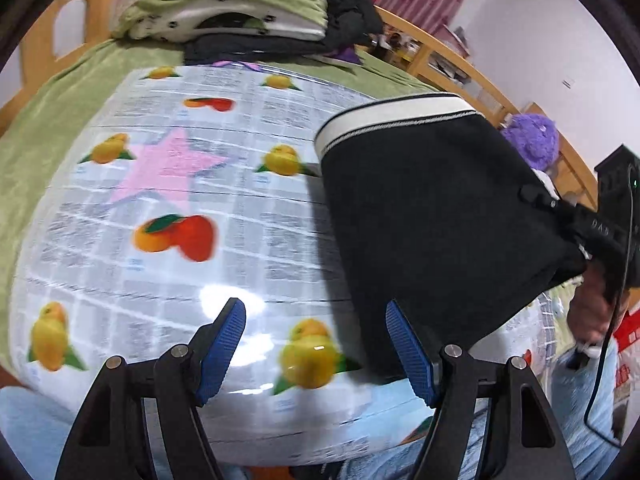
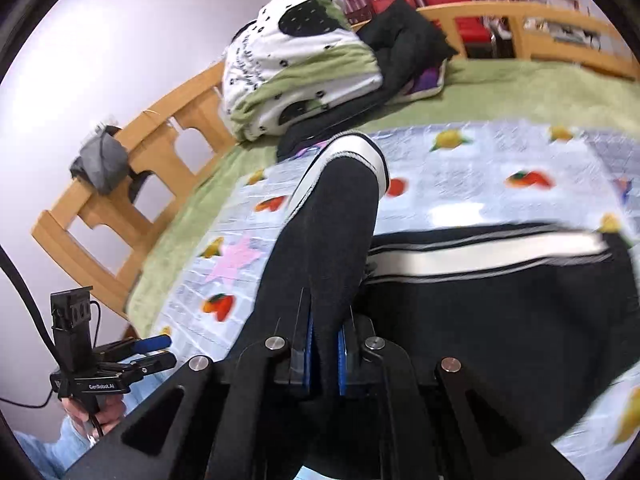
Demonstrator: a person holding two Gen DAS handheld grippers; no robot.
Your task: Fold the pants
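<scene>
Covering most of both views, a wooden-framed bed (image 2: 120, 216) is spread with a green blanket (image 1: 60, 120), over which a glossy plastic sheet (image 1: 180, 208) printed with fruit and a pink star is laid. A folded green-and-white quilt (image 2: 296, 64) is stacked at the head end beside dark clothing (image 2: 404, 36). The black pants (image 1: 432, 232), edged with a white striped band, are draped across the right side of the sheet, and one part is lifted clear of it. That raised fabric is clamped between the blue pads of the right gripper (image 2: 325, 356), whose jaws are closed tight on it. The left gripper (image 1: 316, 344) is held over the sheet with its fingers (image 1: 224, 340) spread wide and nothing between them; the pants' edge lies just beside its right-hand finger.
</scene>
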